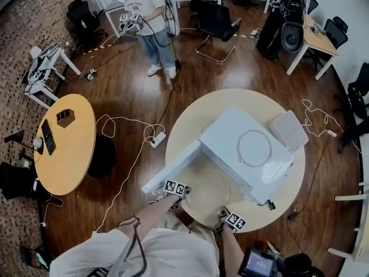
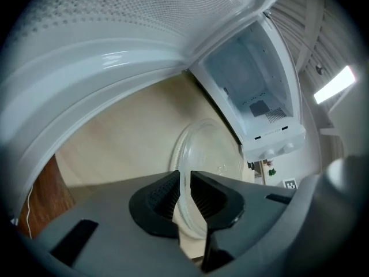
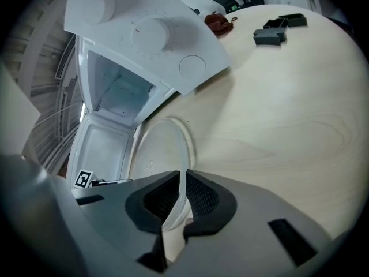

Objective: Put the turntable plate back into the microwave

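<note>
The left gripper (image 2: 185,196) has its jaws closed onto the rim of the glass turntable plate (image 2: 210,149). The right gripper (image 3: 183,203) pinches the rim the same way on its own side, so the plate is clamped at two places on its edge. The plate is low over the round table (image 1: 190,120), just in front of the microwave (image 1: 242,149) and beside its door (image 1: 173,172), which stands swung wide open. Whether the glass rests on the tabletop or is a little clear of it, I cannot tell. The cavity (image 2: 248,79) faces both grippers and looks bare as far as its floor shows. By my reading the opening steps are done — door open, two-handed hold taken — and the main part is not yet done: lifting the plate, carrying it level through the opening, seating it on the cavity floor and letting go.
</note>
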`<action>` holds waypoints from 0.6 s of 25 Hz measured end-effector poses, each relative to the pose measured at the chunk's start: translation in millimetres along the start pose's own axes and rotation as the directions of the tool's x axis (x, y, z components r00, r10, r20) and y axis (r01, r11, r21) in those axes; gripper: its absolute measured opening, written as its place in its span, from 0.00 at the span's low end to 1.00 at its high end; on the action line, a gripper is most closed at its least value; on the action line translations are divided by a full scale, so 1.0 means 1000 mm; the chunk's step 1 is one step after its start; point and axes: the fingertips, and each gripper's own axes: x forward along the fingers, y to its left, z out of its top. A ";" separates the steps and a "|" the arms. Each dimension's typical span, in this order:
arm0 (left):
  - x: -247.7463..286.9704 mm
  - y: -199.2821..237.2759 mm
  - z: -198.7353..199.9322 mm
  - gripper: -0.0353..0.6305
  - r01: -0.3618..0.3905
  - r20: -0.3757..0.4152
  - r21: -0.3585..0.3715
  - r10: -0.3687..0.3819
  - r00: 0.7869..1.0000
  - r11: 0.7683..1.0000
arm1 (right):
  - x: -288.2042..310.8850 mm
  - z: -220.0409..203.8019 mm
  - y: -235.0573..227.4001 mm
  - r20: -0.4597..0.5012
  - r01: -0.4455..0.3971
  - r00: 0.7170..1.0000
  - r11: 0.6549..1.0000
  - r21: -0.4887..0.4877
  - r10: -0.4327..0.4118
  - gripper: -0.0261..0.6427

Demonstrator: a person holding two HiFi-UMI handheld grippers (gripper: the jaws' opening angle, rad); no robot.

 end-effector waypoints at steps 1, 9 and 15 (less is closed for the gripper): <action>0.000 0.001 0.000 0.15 0.007 0.002 -0.020 -0.007 1.000 1.000 | 0.000 0.001 0.000 -0.001 -0.003 1.000 1.000 0.013 0.003 0.10; -0.005 -0.001 -0.015 0.13 0.058 -0.016 -0.083 -0.059 0.998 0.995 | -0.007 -0.001 0.000 -0.013 -0.017 1.000 0.999 0.048 0.017 0.09; -0.013 -0.004 -0.018 0.13 0.105 -0.007 -0.085 -0.106 0.994 0.991 | -0.014 -0.005 0.005 0.013 -0.058 0.998 0.995 0.079 0.057 0.09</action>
